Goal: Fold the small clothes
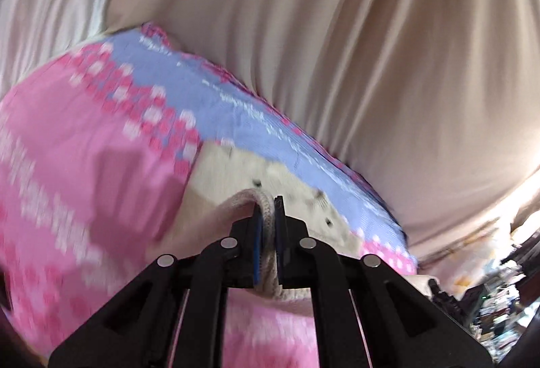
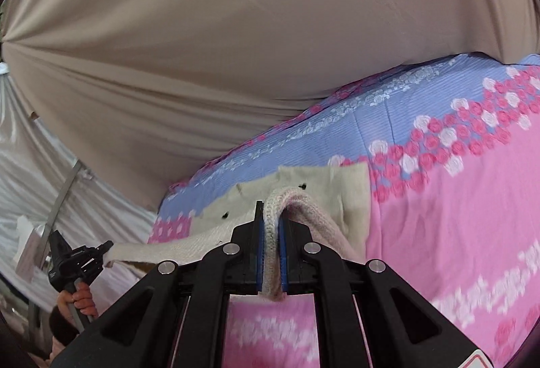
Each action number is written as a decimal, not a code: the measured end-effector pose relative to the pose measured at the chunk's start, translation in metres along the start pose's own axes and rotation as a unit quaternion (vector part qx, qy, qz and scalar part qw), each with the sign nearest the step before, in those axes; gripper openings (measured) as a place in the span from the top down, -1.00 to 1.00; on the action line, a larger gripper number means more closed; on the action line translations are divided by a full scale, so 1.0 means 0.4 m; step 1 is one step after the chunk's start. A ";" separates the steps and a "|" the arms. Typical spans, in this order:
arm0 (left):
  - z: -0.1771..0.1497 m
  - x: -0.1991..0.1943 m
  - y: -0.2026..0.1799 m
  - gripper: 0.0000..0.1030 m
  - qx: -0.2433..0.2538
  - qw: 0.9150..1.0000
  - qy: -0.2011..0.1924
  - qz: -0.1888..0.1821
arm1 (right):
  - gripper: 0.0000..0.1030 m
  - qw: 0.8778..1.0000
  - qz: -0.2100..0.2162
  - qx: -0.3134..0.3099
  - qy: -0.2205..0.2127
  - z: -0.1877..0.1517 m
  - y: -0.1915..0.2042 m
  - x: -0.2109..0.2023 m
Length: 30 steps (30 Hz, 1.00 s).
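Cream knitted garment [image 2: 297, 186] lies on the pink-and-blue flowered bedsheet [image 2: 438, 199], its near edge lifted off the sheet | left gripper [image 1: 268, 216] clenched on that ribbed edge | right gripper [image 2: 271, 226] clenched on the same edge | beige curtain [image 2: 236, 47] behind the sheet

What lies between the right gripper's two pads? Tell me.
A rolled knit edge of the cream garment, pinched in the right gripper; the right wrist view shows it.
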<state>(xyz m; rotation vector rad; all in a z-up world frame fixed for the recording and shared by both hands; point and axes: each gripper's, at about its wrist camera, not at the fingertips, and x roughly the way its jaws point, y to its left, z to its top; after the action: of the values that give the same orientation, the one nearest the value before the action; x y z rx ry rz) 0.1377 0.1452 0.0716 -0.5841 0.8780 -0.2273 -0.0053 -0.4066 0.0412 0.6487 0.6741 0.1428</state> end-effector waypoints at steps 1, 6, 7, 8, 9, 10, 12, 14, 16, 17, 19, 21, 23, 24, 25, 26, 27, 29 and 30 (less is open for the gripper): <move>0.037 0.054 -0.009 0.91 0.002 1.000 0.005 0.008 | 0.88 1.000 -0.007 0.002 0.002 0.022 -0.009 0.032; 0.148 0.345 -0.027 0.82 0.025 0.995 0.045 0.081 | 0.76 0.996 -0.055 0.020 0.063 0.131 -0.073 0.303; 0.160 0.435 -0.019 0.82 0.030 0.992 0.062 0.109 | 0.69 0.995 -0.073 0.025 0.071 0.140 -0.089 0.349; 0.163 0.489 -0.005 0.82 0.022 0.988 0.068 0.134 | 0.62 0.992 -0.101 0.028 0.067 0.149 -0.107 0.386; 0.161 0.524 0.007 0.82 0.016 0.987 0.068 0.146 | 0.62 0.990 -0.123 0.034 0.056 0.154 -0.121 0.402; 0.161 0.548 0.019 0.82 0.016 0.985 0.065 0.159 | 0.61 0.991 -0.121 0.040 0.044 0.155 -0.128 0.401; 0.153 0.550 0.028 0.82 0.022 0.983 0.055 0.171 | 0.48 0.992 -0.119 0.038 0.031 0.146 -0.127 0.386; 0.139 0.529 0.039 0.81 0.033 0.985 0.050 0.165 | 0.46 0.993 -0.109 0.017 0.040 0.115 -0.110 0.369; 0.111 0.501 0.037 0.63 0.043 0.987 0.053 0.147 | 0.46 0.994 -0.091 -0.004 0.068 0.060 -0.080 0.369; 0.091 0.494 0.036 0.55 0.044 0.988 0.059 0.134 | 0.47 0.993 -0.083 -0.021 0.084 0.033 -0.057 0.379; 0.042 0.493 0.021 0.37 0.047 0.990 0.077 0.108 | 0.49 0.989 -0.082 -0.058 0.109 -0.010 -0.016 0.410; 0.004 0.518 0.007 0.32 0.063 0.985 0.093 0.128 | 0.51 0.980 -0.114 -0.105 0.124 -0.048 0.025 0.458; -0.002 0.546 0.030 0.32 0.050 0.982 0.097 0.156 | 0.51 0.975 -0.154 -0.103 0.120 -0.050 0.017 0.488; 0.007 0.550 0.045 0.32 0.034 0.983 0.096 0.155 | 0.50 0.974 -0.165 -0.095 0.119 -0.040 0.004 0.493; 0.024 0.554 0.058 0.26 0.023 0.984 0.093 0.153 | 0.38 0.974 -0.171 -0.092 0.117 -0.030 -0.004 0.494; 0.042 0.560 0.065 0.19 0.026 0.983 0.091 0.156 | 0.16 0.973 -0.177 -0.095 0.114 -0.018 -0.012 0.495; 0.058 0.569 0.067 -0.01 0.039 0.982 0.088 0.165 | 0.05 0.972 -0.181 -0.100 0.113 -0.009 -0.019 0.494; 0.090 0.614 0.067 -0.26 0.079 0.974 0.100 0.186 | -0.18 0.969 -0.192 -0.105 0.114 0.014 -0.042 0.512; 0.096 0.636 0.063 -0.27 0.094 0.972 0.113 0.184 | -0.20 0.966 -0.202 -0.107 0.121 0.022 -0.052 0.528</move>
<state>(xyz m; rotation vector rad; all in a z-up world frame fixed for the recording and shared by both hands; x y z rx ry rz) 0.3257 0.0746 -0.0909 -0.2129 1.1536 -0.0388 0.1632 -0.3590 -0.0790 0.2766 0.9979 -0.0864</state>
